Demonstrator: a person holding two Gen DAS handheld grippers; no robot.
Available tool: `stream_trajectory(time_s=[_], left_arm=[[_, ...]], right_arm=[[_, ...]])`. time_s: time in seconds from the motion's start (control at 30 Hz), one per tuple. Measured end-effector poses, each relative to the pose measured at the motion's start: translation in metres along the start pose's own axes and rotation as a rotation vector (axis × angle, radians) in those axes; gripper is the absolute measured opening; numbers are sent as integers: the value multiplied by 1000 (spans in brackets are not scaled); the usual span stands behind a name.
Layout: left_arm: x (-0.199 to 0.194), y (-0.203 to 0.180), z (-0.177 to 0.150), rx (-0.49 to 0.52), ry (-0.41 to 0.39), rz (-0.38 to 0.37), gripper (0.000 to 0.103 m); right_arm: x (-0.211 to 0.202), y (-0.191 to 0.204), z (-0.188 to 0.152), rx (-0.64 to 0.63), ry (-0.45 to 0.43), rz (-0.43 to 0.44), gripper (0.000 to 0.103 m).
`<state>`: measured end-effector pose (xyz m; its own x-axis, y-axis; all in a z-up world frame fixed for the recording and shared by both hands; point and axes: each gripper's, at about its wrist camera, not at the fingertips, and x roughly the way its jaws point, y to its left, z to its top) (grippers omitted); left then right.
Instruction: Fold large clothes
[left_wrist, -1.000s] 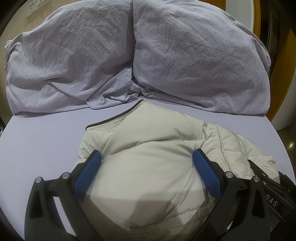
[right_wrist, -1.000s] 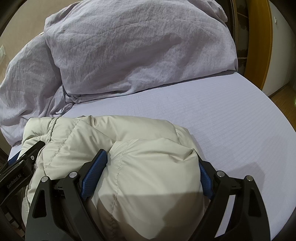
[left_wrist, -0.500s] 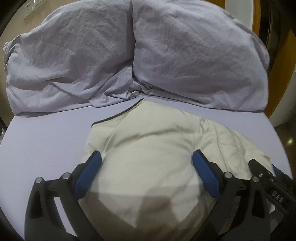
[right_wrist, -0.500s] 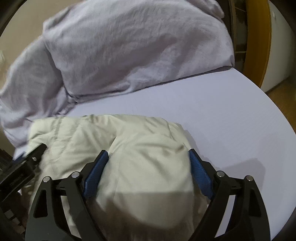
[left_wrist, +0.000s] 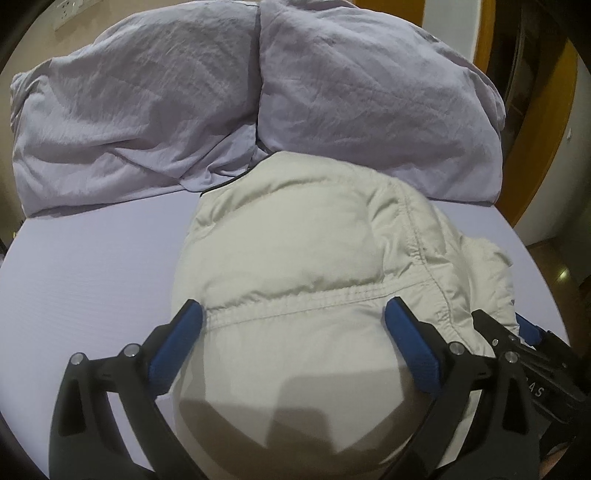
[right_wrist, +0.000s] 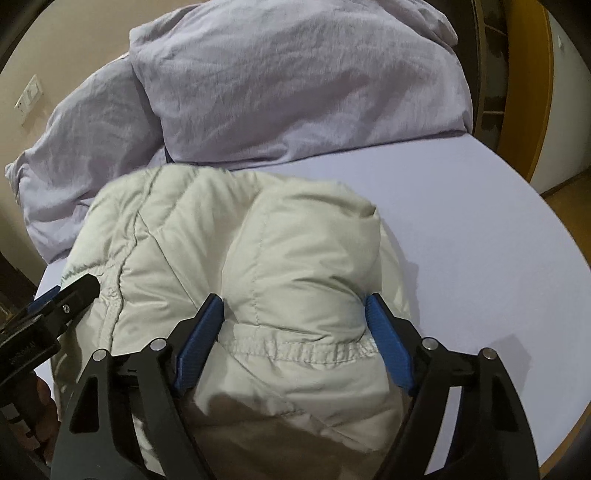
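Wall socket (left_wrist: 75, 13) only from left wrist

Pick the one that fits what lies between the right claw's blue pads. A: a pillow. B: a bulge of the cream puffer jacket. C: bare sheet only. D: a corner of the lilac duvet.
B: in the right wrist view the right claw straddles a puffed fold of the jacket as it closes; the duvet lies farther back on the sheet.
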<state>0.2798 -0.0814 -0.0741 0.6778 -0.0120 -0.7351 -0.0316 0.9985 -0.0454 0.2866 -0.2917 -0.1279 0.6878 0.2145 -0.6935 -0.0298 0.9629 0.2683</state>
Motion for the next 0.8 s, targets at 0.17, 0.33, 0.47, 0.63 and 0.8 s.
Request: stream_trajectory(time_s=[0.17, 0.33, 0.47, 0.63, 0.8], left_arm=[[4, 4, -4, -3, -14, -2, 101], [6, 4, -5, 1, -22, 4, 101], [7, 4, -5, 1, -24, 4, 101], [7, 5, -5, 1, -24, 5, 101], [7, 5, -5, 2, -23, 4, 101]], right_arm=[[4, -2, -8, 28, -13, -1, 81], [6, 0, -11, 27, -30, -17, 81], [6, -1, -13, 26, -37, -20, 81], [7, 0, -14, 24, -45, -28, 81], [7, 1, -15, 23, -50, -34, 81]])
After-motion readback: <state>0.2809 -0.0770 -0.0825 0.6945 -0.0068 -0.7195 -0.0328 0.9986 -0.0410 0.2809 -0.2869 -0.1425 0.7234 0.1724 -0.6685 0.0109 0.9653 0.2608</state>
